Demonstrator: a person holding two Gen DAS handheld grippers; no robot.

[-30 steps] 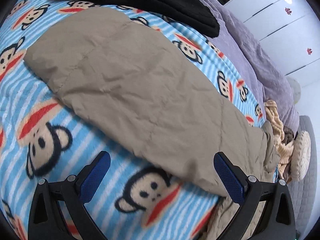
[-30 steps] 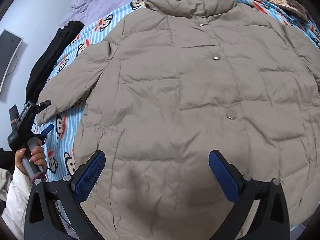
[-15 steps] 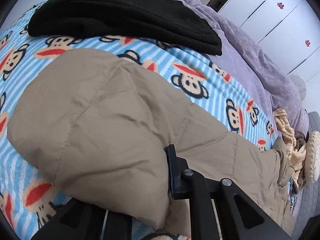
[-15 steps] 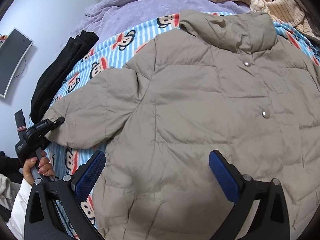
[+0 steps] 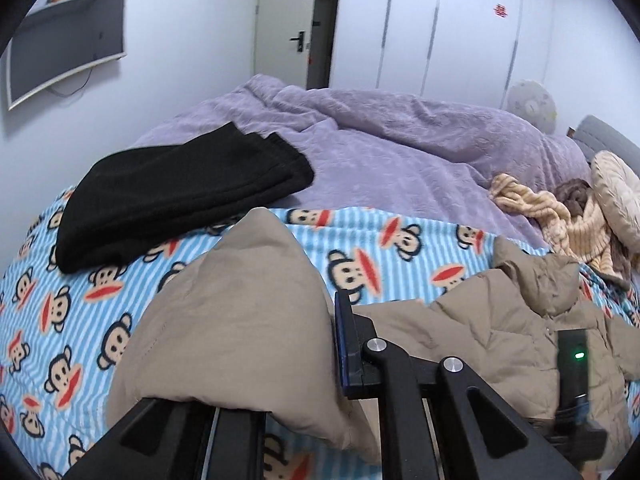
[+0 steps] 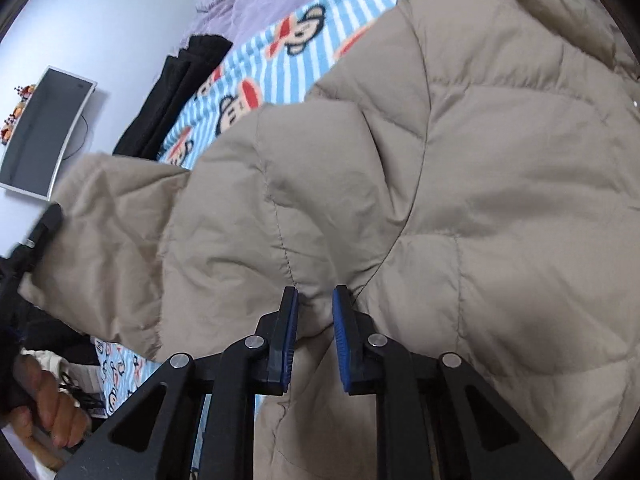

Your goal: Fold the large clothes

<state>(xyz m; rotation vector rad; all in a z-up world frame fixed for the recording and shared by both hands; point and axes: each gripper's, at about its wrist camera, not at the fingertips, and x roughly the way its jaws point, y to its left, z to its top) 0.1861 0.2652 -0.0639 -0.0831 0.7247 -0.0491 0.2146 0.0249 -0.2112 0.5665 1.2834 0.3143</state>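
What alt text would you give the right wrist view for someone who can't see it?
The right tool pinches a fold of a tan puffer jacket lying on a monkey-print blanket. At left, the left tool holds the jacket's sleeve.

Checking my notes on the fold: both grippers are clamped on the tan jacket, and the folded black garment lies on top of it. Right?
Not quite. The left wrist view shows the black garment lying apart from the tan jacket, on the bedding. Both grippers, left and right, are clamped on it.
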